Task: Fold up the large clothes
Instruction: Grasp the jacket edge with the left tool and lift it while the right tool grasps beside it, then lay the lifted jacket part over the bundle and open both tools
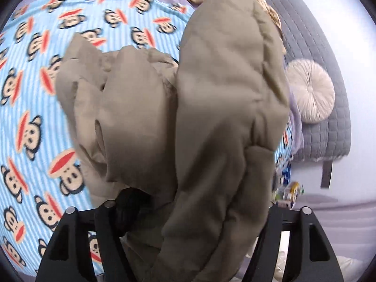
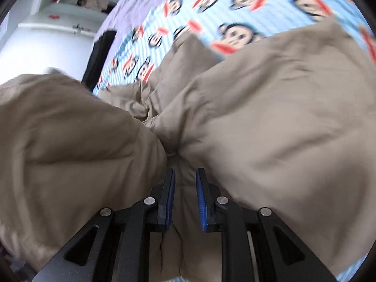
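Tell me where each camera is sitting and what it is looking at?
Left wrist: sits on the left gripper, looks over the hanging tan jacket toward the monkey blanket and grey headboard; black finger frames show, tips hidden by cloth.
Right wrist: sits on the right gripper, looks down at the jacket bunched between its blue pads.
Both views share the jacket and the blanket.
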`<state>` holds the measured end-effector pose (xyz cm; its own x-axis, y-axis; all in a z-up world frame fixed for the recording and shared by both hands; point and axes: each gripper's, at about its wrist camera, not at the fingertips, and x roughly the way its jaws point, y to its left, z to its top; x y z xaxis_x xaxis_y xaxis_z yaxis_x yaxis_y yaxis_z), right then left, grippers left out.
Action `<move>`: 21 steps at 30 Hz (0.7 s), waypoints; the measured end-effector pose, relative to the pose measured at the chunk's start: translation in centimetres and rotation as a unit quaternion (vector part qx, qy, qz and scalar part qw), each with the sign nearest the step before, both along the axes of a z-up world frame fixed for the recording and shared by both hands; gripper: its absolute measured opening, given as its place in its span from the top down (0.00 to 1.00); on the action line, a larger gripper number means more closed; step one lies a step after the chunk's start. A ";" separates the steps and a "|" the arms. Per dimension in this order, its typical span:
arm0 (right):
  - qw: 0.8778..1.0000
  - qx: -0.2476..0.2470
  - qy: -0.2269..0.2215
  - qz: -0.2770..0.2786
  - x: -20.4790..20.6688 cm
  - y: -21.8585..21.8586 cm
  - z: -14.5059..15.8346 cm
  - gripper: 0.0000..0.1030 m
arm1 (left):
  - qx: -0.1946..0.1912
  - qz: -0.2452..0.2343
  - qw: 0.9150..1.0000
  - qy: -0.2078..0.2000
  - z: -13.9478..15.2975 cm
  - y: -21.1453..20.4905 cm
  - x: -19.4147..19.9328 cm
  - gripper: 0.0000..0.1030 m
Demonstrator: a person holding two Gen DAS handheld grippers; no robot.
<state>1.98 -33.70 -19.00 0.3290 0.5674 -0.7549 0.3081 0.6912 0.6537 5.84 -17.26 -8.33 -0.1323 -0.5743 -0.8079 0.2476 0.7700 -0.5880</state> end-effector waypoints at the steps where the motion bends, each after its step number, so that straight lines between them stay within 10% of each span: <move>1: 1.000 0.002 -0.001 -0.015 -1.0 -1.1 0.3 0.79 | -0.002 -0.015 1.000 0.005 -0.3 -1.0 0.2 0.28; 10: 0.989 -0.006 0.016 -0.146 -12.1 -9.6 1.7 0.36 | -0.027 -0.097 0.994 0.048 -7.0 -10.7 1.2 0.27; 16: 0.984 0.047 -0.072 -0.157 -17.5 -9.8 5.7 0.13 | 0.028 -0.158 0.987 -0.030 -8.1 -16.0 0.5 0.15; 21: 0.988 0.071 -0.088 -0.108 -15.9 -7.5 6.4 0.13 | 0.058 -0.175 0.980 -0.073 -6.9 -15.9 -0.3 0.15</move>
